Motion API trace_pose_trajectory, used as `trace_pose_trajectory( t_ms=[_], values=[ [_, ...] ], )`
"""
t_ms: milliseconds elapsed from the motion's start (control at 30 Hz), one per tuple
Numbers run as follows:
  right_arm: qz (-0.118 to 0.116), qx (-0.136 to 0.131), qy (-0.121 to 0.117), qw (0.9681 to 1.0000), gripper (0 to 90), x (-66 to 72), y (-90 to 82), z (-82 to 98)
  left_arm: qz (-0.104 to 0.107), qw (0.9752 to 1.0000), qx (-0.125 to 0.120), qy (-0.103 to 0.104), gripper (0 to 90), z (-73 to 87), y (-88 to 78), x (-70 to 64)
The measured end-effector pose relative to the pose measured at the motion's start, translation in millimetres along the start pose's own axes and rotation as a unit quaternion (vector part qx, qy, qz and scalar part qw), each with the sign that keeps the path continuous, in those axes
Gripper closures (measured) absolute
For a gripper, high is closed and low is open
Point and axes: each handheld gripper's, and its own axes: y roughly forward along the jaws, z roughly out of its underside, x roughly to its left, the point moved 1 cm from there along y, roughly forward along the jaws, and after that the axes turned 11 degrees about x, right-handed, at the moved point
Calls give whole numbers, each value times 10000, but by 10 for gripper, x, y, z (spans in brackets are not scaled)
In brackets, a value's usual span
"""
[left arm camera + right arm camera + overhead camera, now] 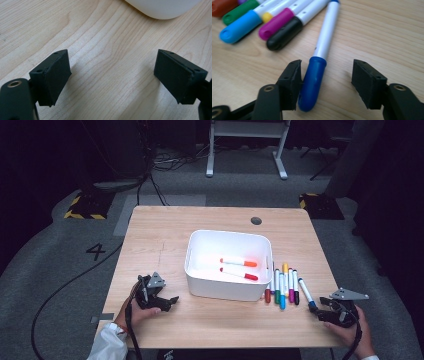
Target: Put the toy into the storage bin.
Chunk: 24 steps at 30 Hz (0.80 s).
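Right gripper (325,83) jaws partly open, straddling the blue marker (313,85) at bin's (227,290) four o'clock, nothing clamped. One pad touches the cap; uneven closing could roll it away.

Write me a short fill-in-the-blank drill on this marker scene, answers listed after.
1. Inside the white bin lie ____ markers.
2. The right tool has its jaws on either side of the marker with the ____ cap.
3. The left tool is open over the bare ____ table.
4. The marker with the black cap lies right beside one with a ____ cap.

Answers: two; blue; wooden; magenta
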Motion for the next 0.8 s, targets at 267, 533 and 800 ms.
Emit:
trace_pose_trajectory(
  t_ms=[267,533,800],
  values=[
    [225,-142,280,9993,717,-48,6,2,0,10000,0,2,139,0,0,0],
    [247,-240,339,9988,750,-79,18,6,0,10000,0,0,139,0,0,0],
    [122,-398,370,9984,751,-147,-20,-3,0,10000,1,1,139,0,0,0]
  ],
)
